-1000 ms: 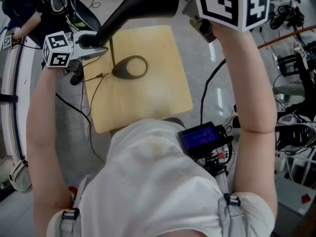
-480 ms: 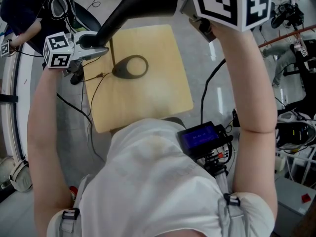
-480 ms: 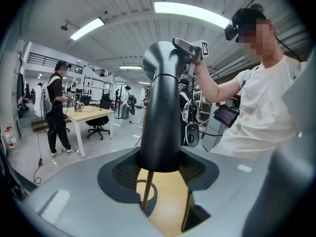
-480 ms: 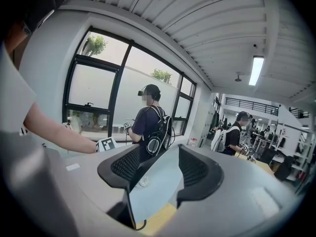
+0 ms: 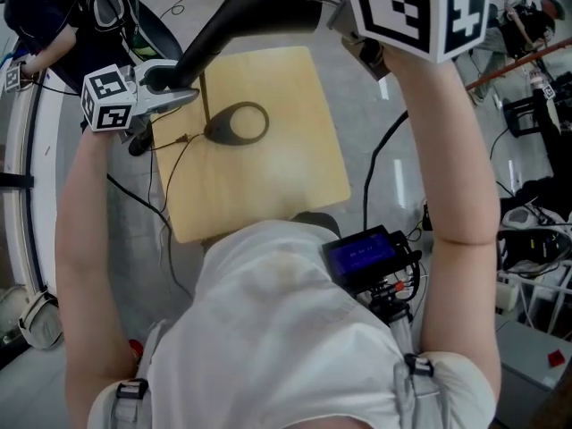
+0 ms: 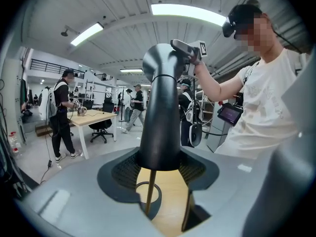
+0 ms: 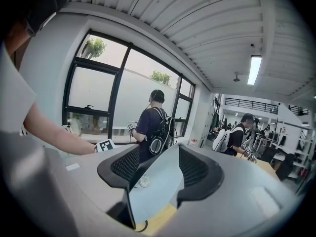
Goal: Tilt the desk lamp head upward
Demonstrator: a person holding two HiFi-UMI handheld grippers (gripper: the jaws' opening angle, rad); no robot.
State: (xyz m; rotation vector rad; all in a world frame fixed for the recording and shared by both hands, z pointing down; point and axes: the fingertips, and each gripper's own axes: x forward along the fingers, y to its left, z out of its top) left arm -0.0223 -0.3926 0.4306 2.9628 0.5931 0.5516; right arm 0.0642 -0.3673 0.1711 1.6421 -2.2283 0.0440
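- Comparing with a second back, almost nothing moves: both grippers sit where they were and the jaw openings are unchanged. There is only a slight drift in the head view.
- Left gripper (image 5: 176,83): jaws are closed on the narrow lower end of the black lamp head (image 5: 241,12), right where the thin pole (image 5: 204,96) meets it. In its own view the dark cone fills the gap between the pads.
- Right gripper (image 5: 326,7): jaws are fairly wide, clamped on the broad upper end of the head. Its own view shows the pale flat face (image 7: 153,186) of the head wedged between the pads.
- Lamp location: the ring base (image 5: 237,121) rests on the wooden surface (image 5: 295,159), toward its far left part, with the pole standing up from it. The head slants from the left gripper up to the right gripper, raised high toward the person.
- Meaning for the task: there is no tilt progress in this last second, so it reads as a hold. The head already points well upward, so the tilt is probably at or near its end.
- Likely next: a small extra lift by the right gripper while the left steadies the joint, or a release. Cannot tell which.
- Risk: nothing holds the base, so pulling up instead of pivoting could lift it off the surface.
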